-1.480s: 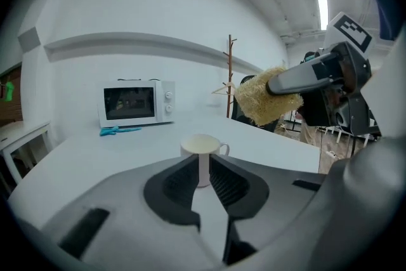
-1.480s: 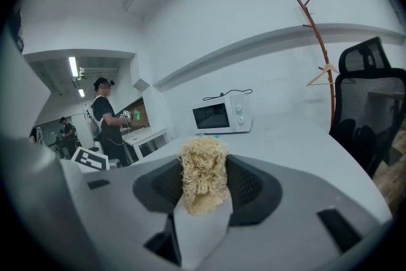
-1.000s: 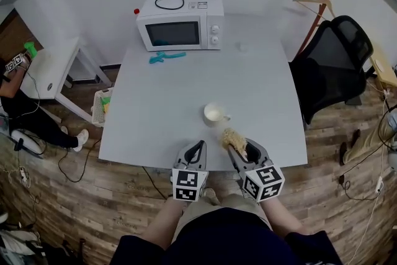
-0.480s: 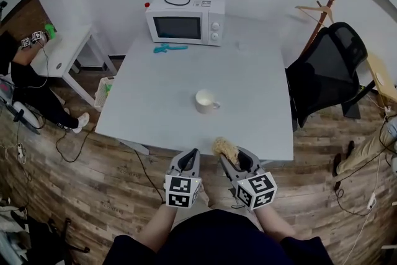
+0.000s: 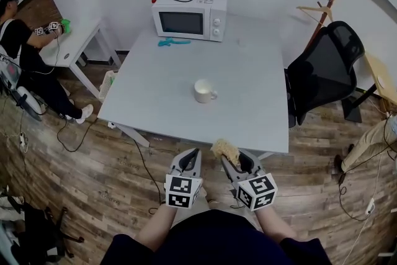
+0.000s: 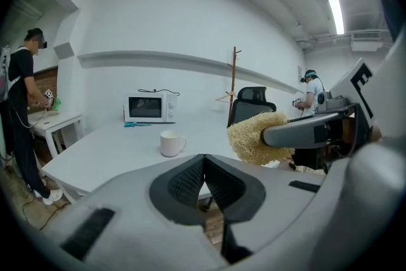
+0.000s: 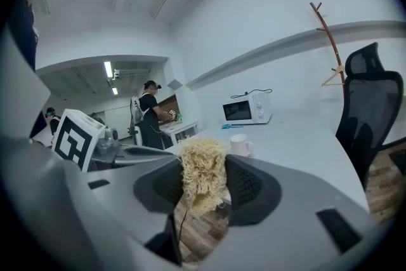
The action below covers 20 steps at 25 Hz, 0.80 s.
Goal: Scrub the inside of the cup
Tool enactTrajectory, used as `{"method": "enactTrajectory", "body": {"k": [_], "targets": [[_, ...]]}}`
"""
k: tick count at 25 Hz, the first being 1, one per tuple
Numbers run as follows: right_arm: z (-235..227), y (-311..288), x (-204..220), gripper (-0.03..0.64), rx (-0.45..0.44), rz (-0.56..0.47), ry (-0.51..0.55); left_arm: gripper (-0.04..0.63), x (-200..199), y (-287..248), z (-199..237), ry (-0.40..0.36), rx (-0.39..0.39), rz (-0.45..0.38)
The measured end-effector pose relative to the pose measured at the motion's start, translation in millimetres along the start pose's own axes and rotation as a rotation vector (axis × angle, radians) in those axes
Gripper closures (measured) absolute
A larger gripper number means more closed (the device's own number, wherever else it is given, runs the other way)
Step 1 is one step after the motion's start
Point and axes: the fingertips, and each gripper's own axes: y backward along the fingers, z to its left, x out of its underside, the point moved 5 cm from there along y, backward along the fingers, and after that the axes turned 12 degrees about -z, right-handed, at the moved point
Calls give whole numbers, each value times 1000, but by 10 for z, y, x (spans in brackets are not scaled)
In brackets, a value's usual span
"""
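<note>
Room: white-walled office with a wood-plank floor (image 5: 124, 183); a pale grey table (image 5: 248, 102) fills the middle of the head view.
Cup: a white cup (image 5: 203, 90) stands upright a little below the table's centre, handle toward the frame's right. Nothing touches it, and its inside is too small to judge.
Scrub pad: a straw-coloured, fibrous scrub pad (image 5: 224, 149) sits at lower centre, past the table's near edge and over the floor, well apart from the cup.
Right claw: the right claw (image 5: 232, 158) is closed on the scrub pad; the right gripper view shows it pinched between both jaws.
Left claw: the left claw (image 5: 194, 154) is just beside the right one, jaws together with nothing between them.
Just changed: a second ago both claws reached over the table's near edge, with the pad just beside the cup. Now they have drawn back and the edge lies between them and the cup.
Meaning: scrubbing is not under way, either finished or paused. Resuming would mean coming back in.
Other differences: more floor shows; the cup keeps its spot.
Surroundings: microwave (image 5: 189, 23) at the far edge, teal item (image 5: 173, 41) before it, black chair (image 5: 325, 71) at right, person (image 5: 12, 37) by a side table (image 5: 77, 40) at upper left.
</note>
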Motion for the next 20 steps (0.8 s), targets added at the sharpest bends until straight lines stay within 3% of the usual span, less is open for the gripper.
{"method": "enactTrajectory", "body": {"k": [20], "targets": [[51, 232, -12, 440, -18, -18, 10, 578, 32, 149, -258, 4, -9, -13]]}}
